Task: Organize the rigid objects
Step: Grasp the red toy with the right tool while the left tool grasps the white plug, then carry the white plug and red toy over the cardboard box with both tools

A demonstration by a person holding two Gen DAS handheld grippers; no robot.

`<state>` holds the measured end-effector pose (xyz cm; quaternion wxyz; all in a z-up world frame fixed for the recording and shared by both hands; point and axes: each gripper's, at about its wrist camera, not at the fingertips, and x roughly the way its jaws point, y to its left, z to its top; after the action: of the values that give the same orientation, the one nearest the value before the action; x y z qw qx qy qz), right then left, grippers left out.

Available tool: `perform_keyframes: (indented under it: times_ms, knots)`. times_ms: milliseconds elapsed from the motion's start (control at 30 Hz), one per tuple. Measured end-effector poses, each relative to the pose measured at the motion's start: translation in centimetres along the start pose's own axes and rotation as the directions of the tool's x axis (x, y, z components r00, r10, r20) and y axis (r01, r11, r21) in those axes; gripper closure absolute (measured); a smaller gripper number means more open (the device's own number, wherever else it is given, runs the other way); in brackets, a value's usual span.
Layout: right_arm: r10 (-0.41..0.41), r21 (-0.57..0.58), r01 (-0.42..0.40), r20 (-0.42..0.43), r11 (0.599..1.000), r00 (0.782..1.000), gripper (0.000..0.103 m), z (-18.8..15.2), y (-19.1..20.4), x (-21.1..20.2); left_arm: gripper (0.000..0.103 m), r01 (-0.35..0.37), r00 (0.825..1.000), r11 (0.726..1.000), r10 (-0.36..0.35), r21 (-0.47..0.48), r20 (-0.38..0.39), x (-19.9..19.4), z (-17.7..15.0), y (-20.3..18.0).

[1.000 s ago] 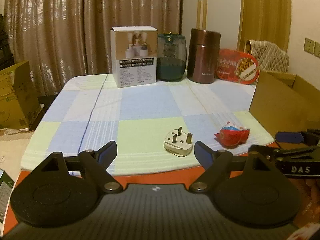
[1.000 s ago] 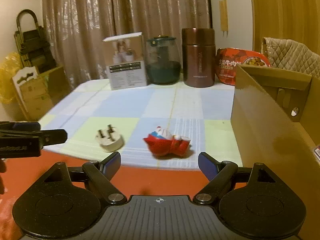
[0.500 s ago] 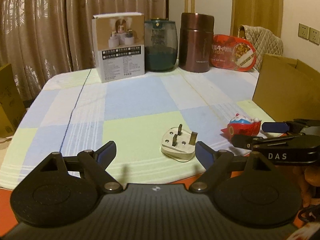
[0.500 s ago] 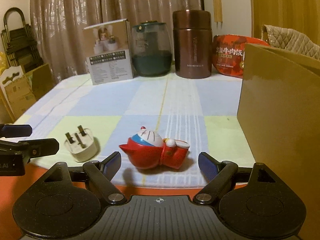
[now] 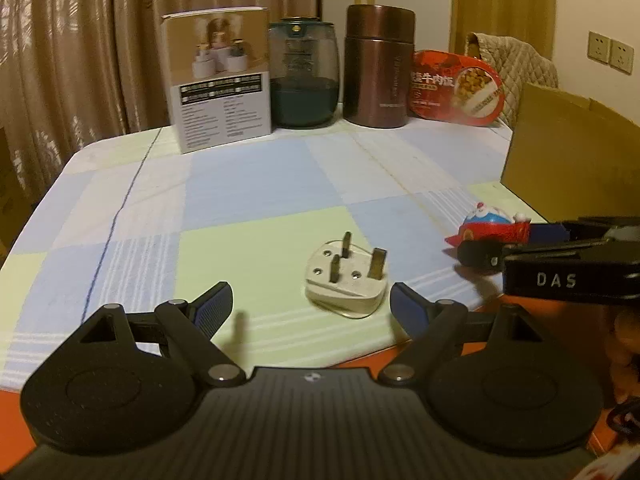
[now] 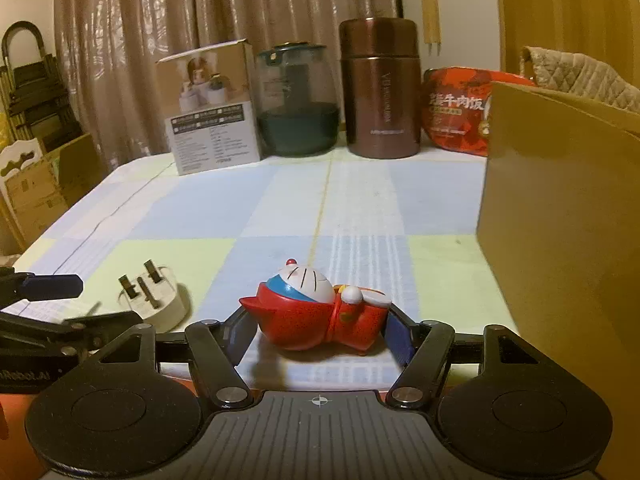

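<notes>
A red and blue cartoon cat figure lies on its side on the checked tablecloth near the front edge. My right gripper is closing its jaws around it, and the blue pads touch both of its ends. The left wrist view shows the same figure with the right gripper on it. A white three-pin plug lies pins up just ahead of my left gripper. That gripper is open and empty, and the plug sits nearer its right finger.
An open cardboard box stands close on the right. Along the back stand a white product box, a dark glass jar, a brown flask and a red food pack. Curtains hang behind.
Both grippers moved forward and down toward the table edge. The right jaws narrowed from wide apart to touching the toy's ends. The left gripper came up to the plug and stayed open.
</notes>
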<state>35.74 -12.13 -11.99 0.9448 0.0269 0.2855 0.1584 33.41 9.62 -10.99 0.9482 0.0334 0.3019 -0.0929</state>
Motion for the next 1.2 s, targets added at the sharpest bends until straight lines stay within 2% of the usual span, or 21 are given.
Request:
perform_keyframes:
  times_ms: [200, 300, 467, 600, 667, 967, 1200]
  knots:
    - [-0.016, 0.022, 0.015, 0.008, 1.000, 1.000, 0.039, 0.2, -0.8, -0.3, 0.020, 0.011, 1.000, 1.000, -0.011, -0.003, 0.012, 0.9, 0.3, -0.4]
    - [-0.020, 0.024, 0.020, 0.003, 1.000, 1.000, 0.039, 0.2, -0.9, -0.4, 0.024, 0.015, 1.000, 1.000, -0.016, 0.014, 0.017, 1.5, 0.4, -0.8]
    - [-0.023, 0.026, 0.023, -0.006, 0.999, 1.000, 0.039, 0.0, -1.1, -0.3, 0.043, 0.030, 1.000, 0.999, -0.030, 0.023, 0.002, 2.5, 0.5, -1.0]
    - [-0.020, 0.028, 0.021, -0.007, 0.999, 1.000, 0.039, 0.0, -1.1, -0.4, 0.049, 0.040, 0.999, 0.999, -0.041, 0.025, 0.011, 2.7, 0.7, -1.1]
    - [-0.018, 0.027, 0.018, -0.008, 0.999, 1.000, 0.039, 0.0, -1.0, -0.4, 0.056, 0.049, 0.999, 0.998, -0.048, 0.032, -0.005, 3.0, 0.7, -1.2]
    - [-0.016, -0.005, 0.016, -0.003, 1.000, 1.000, 0.039, 0.5, 0.0, -1.8, 0.057, 0.013, 0.998, 1.000, -0.012, 0.011, -0.055, 1.4, 0.1, -1.9]
    - [-0.003, -0.015, 0.003, 0.000, 1.000, 1.000, 0.039, 1.1, 0.4, -4.6, 0.057, -0.008, 0.996, 0.998, 0.003, -0.068, -0.086, -1.4, -0.2, -2.6]
